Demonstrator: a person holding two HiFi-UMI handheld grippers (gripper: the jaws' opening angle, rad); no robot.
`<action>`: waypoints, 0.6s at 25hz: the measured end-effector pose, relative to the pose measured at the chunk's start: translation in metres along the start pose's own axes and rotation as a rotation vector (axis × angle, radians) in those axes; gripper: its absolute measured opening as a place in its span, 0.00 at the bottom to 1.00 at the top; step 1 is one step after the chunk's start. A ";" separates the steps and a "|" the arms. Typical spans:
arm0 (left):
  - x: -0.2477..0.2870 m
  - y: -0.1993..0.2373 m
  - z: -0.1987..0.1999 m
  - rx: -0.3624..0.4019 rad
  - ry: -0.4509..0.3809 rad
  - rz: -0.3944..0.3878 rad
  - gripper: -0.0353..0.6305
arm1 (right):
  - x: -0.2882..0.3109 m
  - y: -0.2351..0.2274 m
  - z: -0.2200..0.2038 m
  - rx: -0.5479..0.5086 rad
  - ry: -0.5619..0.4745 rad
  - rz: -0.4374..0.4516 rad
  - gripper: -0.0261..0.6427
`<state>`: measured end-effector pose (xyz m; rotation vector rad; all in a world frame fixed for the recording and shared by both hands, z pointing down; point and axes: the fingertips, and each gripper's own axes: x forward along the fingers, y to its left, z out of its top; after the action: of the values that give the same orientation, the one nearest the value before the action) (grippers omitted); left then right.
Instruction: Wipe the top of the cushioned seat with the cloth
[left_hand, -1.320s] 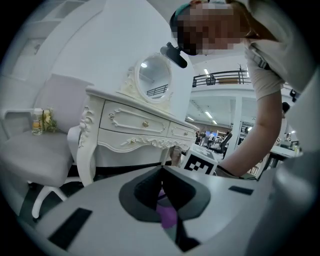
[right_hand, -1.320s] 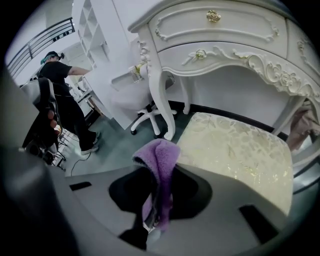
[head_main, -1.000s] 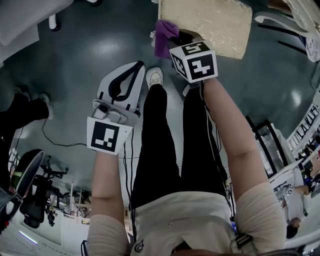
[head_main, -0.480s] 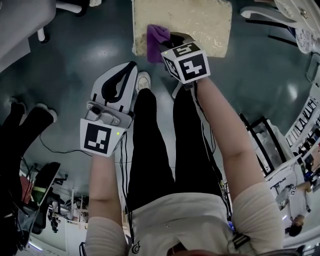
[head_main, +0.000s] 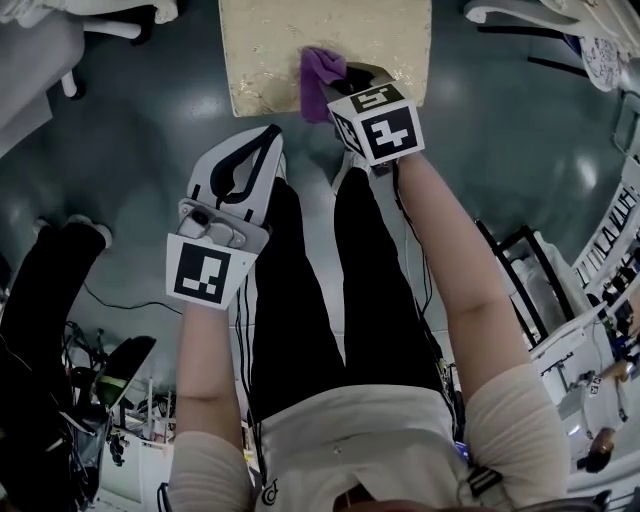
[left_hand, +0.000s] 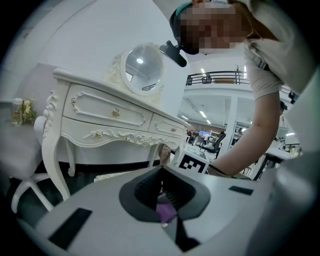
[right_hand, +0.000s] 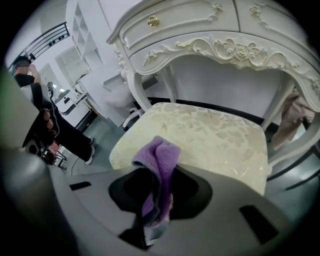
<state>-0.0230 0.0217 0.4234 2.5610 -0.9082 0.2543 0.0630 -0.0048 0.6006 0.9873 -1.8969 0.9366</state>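
Head view: at upper centre, the right tongs (head_main: 345, 82) hold the purple cloth (head_main: 320, 75) at the cushioned seat (head_main: 270, 50)'s near edge, placed for wiping. The left tongs (head_main: 264, 145) hang aside, unneeded.
Left gripper view: jaws together, empty.
Right gripper view: jaws pinch the cloth firmly.

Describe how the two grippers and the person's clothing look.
The left gripper has a white shell with a black teardrop-shaped opening; the right gripper is mostly hidden behind its cube. Each carries a white cube with black square markers, and the jaws are dark. The person wears short pale sleeves and black trousers.
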 end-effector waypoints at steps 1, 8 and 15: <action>0.005 -0.005 0.000 -0.002 0.004 -0.004 0.07 | -0.004 -0.006 -0.002 0.006 -0.004 -0.001 0.17; 0.035 -0.037 -0.001 -0.009 0.010 -0.018 0.07 | -0.023 -0.041 -0.021 0.020 -0.013 -0.004 0.17; 0.062 -0.062 -0.002 0.021 0.017 -0.037 0.07 | -0.040 -0.075 -0.039 0.081 -0.035 -0.011 0.17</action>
<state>0.0644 0.0314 0.4239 2.5882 -0.8557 0.2765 0.1551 0.0081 0.6004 1.0672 -1.8929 1.0027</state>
